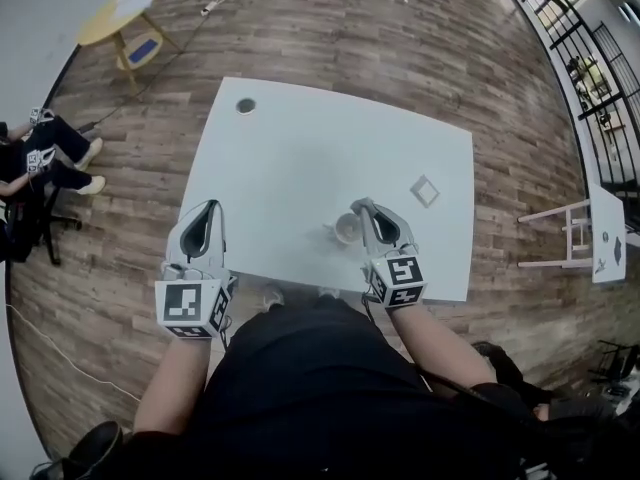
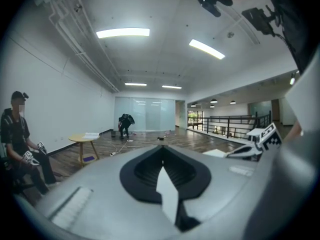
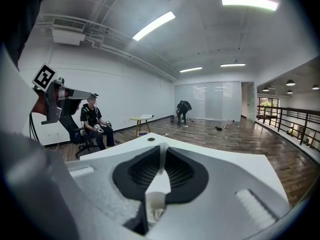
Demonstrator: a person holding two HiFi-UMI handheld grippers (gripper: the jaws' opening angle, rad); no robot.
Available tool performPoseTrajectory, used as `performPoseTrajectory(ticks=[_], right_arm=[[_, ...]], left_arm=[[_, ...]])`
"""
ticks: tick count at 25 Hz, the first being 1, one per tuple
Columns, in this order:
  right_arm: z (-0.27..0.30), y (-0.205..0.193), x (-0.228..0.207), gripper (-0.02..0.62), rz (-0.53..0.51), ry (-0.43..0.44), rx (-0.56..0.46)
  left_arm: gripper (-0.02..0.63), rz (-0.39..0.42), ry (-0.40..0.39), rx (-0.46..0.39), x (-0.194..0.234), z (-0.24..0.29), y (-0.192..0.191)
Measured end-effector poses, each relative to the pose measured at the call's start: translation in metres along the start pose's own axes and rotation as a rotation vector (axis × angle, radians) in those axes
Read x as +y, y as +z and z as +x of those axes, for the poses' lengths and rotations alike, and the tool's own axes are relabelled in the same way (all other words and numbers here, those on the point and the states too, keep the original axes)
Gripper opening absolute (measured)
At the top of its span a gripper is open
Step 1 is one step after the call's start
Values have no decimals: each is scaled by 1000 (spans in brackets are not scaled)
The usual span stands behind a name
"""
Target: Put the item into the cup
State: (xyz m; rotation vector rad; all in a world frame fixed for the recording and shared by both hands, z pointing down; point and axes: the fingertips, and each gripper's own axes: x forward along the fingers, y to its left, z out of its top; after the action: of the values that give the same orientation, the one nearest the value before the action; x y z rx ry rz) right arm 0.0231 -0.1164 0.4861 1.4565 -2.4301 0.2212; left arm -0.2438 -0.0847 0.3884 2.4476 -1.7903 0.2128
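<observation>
A small white cup (image 1: 347, 229) stands near the front edge of the white table (image 1: 300, 158). My right gripper (image 1: 360, 206) lies just to the right of it, jaws shut with nothing between the tips. In the right gripper view the jaws (image 3: 161, 154) meet at the tips, and the cup (image 3: 154, 206) shows low down through the gap behind them. A small flat square item (image 1: 424, 190) lies on the table beyond and to the right of the cup. My left gripper (image 1: 212, 206) hovers at the table's front left edge, and its jaws (image 2: 162, 155) are shut and empty.
A round grommet hole (image 1: 246, 105) sits near the table's far left corner. A yellow round table (image 1: 118, 15) stands far left, a seated person (image 1: 40, 158) to the left, a white stand (image 1: 590, 233) to the right. A railing (image 1: 585, 58) runs along the right.
</observation>
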Motion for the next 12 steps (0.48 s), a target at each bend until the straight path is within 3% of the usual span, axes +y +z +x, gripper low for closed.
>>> performPoseTrajectory(ticks=[12], right_arm=[[-7,-16,0,26,11,-5,40]], left_arm=[[8,-1,-55,11,-17,13,-4]])
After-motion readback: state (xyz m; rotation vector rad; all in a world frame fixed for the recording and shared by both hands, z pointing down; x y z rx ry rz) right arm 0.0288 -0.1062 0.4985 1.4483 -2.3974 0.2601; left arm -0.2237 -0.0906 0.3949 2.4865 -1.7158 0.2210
